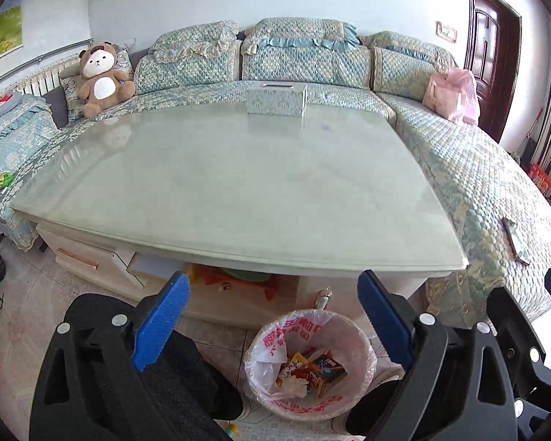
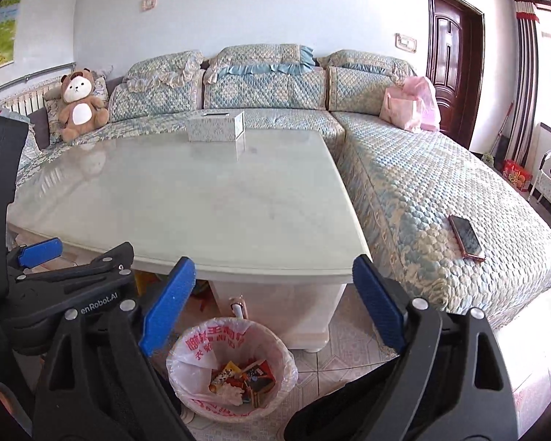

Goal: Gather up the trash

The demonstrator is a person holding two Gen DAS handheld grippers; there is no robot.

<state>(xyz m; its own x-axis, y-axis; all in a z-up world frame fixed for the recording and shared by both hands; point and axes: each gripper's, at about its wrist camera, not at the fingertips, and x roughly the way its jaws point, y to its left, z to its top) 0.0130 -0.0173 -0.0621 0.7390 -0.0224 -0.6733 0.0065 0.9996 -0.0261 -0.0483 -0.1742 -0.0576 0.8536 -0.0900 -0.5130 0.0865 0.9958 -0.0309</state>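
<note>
A waste bin [image 1: 360,345] lined with a pink-white plastic bag stands on the tiled floor in front of the table. Several colourful wrappers [image 1: 312,367] lie inside it. The left gripper [image 1: 272,279] hangs above the bin, its blue pads [image 1: 158,327] spread wide apart with nothing between them. In the right wrist view the same bin [image 2: 187,352] and wrappers [image 2: 244,373] sit below the right gripper [image 2: 273,262], which is also open and empty. The left gripper's body [image 2: 73,275] shows beside it on the left.
A glossy pale table [image 1: 238,183] fills the middle, with a tissue box [image 1: 275,100] at its far edge. A quilted sofa [image 2: 422,183] wraps around it, carrying a teddy bear [image 1: 101,77], a pink bag [image 1: 452,99] and a phone [image 2: 466,237]. Dark-clad legs [image 1: 187,378] flank the bin.
</note>
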